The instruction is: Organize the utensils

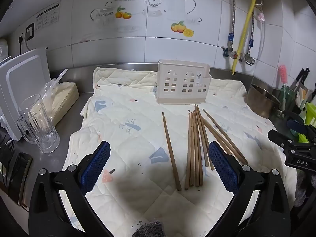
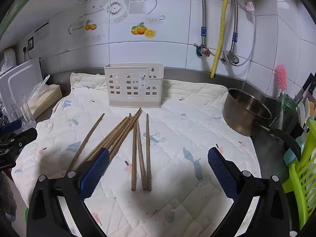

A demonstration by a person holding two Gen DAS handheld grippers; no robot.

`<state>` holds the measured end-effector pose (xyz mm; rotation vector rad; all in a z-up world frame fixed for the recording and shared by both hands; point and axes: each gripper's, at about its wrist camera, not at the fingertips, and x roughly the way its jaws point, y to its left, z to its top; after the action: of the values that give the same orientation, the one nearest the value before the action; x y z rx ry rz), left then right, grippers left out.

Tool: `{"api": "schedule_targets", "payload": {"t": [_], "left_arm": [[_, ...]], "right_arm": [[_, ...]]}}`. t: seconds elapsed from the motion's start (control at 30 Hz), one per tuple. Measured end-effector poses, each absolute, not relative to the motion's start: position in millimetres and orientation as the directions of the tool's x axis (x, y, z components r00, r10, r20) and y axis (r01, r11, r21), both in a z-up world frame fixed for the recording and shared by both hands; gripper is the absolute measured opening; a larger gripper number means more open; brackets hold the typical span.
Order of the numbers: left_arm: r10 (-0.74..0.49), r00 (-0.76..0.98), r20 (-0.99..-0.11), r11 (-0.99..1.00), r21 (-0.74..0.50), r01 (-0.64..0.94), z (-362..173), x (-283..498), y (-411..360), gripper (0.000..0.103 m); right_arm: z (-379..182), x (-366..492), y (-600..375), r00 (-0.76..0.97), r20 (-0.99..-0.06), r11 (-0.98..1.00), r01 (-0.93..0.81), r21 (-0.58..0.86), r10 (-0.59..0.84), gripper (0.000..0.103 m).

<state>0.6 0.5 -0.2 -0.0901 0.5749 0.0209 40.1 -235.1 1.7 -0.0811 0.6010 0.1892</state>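
Several brown wooden chopsticks (image 1: pixel 195 148) lie loose on a quilted cream cloth (image 1: pixel 128 122), one (image 1: pixel 170 150) apart to the left. A cream plastic utensil holder (image 1: pixel 182 82) stands upright behind them. In the right wrist view the chopsticks (image 2: pixel 138 148) lie in front of the holder (image 2: pixel 134 85) on the cloth (image 2: pixel 187 128). My left gripper (image 1: pixel 159 164) is open and empty, above the chopsticks' near ends. My right gripper (image 2: pixel 158 167) is open and empty, with three chopsticks between its fingers.
A clear glass (image 1: pixel 39 124), a white board (image 1: pixel 21 83) and a tissue pack (image 1: pixel 61 98) stand at the left. A steel pot (image 2: pixel 244 110), a green rack (image 2: pixel 302 167) and a pink brush (image 2: pixel 281 77) are at the right. Pipes run down the tiled wall.
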Motion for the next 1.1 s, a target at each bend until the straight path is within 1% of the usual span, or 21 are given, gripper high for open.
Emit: {"api": "schedule_targets", "payload": {"t": [0.37, 1.1], "left_arm": [[0.008, 0.841, -0.541, 0.996, -0.067, -0.052, -1.7, 6.7, 10.0, 0.098], [0.013, 0.845, -0.535, 0.997, -0.055, -0.05, 4.0, -5.8, 0.7, 0.098]], "right_arm": [[1.0, 36.6, -231.8, 0.814, -0.558, 0.979, -0.205, -0.022, 0.158, 0.097], [7.3, 34.7, -230.9, 0.817, -0.553, 0.978, -0.207, -0.015, 0.164, 0.097]]}}
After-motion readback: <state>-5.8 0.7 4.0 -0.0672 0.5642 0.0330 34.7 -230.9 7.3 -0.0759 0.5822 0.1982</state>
